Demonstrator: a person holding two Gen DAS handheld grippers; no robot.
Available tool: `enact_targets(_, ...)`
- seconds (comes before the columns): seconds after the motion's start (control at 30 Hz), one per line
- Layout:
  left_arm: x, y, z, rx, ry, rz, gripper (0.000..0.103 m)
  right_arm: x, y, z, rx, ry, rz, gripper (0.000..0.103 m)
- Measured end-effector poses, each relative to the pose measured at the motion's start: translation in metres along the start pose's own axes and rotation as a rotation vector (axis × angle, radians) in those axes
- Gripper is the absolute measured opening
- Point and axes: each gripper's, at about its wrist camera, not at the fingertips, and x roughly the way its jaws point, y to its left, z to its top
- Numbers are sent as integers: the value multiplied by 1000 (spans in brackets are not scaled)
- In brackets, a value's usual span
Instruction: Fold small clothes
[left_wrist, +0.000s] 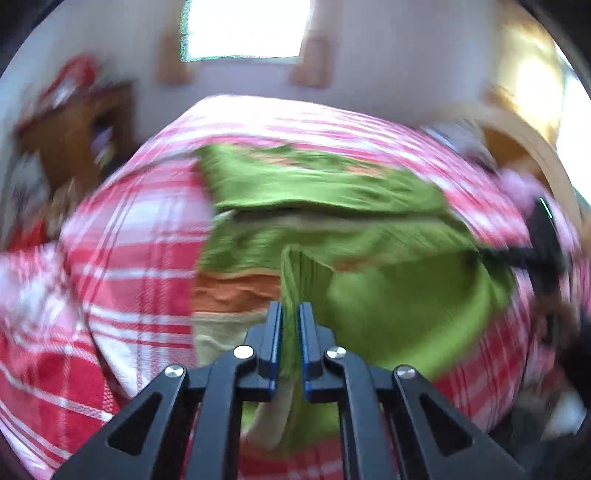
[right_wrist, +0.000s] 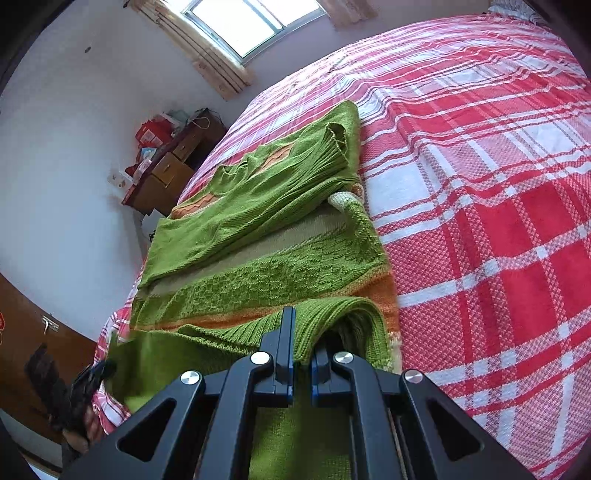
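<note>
Left wrist view, blurred by motion. Left gripper (left_wrist: 291, 314) nearly closed, pinching a ribbed green fold of the sweater (left_wrist: 314, 192) between its blue-edged fingers (left_wrist: 273, 332). Sweater spread on the bed (left_wrist: 140, 229), over a red, pink and white checked bedspread. Green knit with an orange band (left_wrist: 236, 291) and a pale band below it, left of the gripper. One part folded across the sweater's far half. Right gripper (left_wrist: 524, 254) a dark smear at the sweater's right edge, touching the green cloth. Window (left_wrist: 243, 26) bright on the wall beyond the sweater. Wooden cabinet (left_wrist: 81, 133) left of the sweater, past the bed's edge.

Right wrist view, sharp. Right gripper (right_wrist: 302, 339) clamped tight on the ribbed hem of the sweater (right_wrist: 258, 206), cloth draped over one finger and hiding its tip. Sweater lying lengthwise on the bed (right_wrist: 480, 206), near the bed's left edge, a sleeve (right_wrist: 317, 162) folded diagonally across its chest. Ribbed cuff of the sleeve at the sweater's far right. Orange and cream stripes showing under the green. Left gripper (right_wrist: 92, 373) dark and low at the sweater's near left corner, a hand (right_wrist: 88, 424) around its handle. Cabinet (right_wrist: 173, 173) with drawers left of the sweater, red bags (right_wrist: 151, 133) on top. Window (right_wrist: 255, 22) with curtains beyond the sweater. Brown door (right_wrist: 29, 332) at far left of the sweater.
</note>
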Motion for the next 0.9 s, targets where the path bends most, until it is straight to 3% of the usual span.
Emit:
enact_targets(0.07, 13, 10, 2, -63, 36, 21, 10, 0, -1, 0, 4, -3, 3, 6)
enact_targets(0.2, 15, -4, 0, -10, 30, 52, 13, -1, 0, 0, 4, 5, 8, 6)
enact_targets(0.27, 13, -5, 1, -16, 36, 40, 28, -2, 3, 0, -6, 8, 10, 7)
enact_targets(0.33, 7, -5, 1, -34, 17, 51, 56, -3, 2, 2, 13, 22, 27, 7)
enact_targets(0.47, 1, 5, 8, -39, -33, 2, 65, -23, 1, 5, 71, -13, 129, 8)
enact_targets(0.53, 1, 1, 8, -4, -35, 5, 65, -32, 5, 5, 52, -27, 141, 15)
enact_targets(0.57, 1, -1, 8, 9, -34, 1, 65, -38, 8, 5, 37, -37, 136, 28)
enact_targets(0.6, 3, -2, 8, 12, -30, -6, 65, -43, 8, 4, 33, -48, 136, 49)
enact_targets(0.67, 8, 1, 6, -3, -17, -13, 65, -58, 6, 2, 38, -99, 153, 70)
enact_targets(0.77, 15, 3, 3, -30, -6, -6, 65, -76, 2, 1, 37, -159, 161, 70)
enact_targets(0.9, 20, 4, 0, -39, 18, 10, 65, -84, 2, -5, -18, -170, 78, 70)
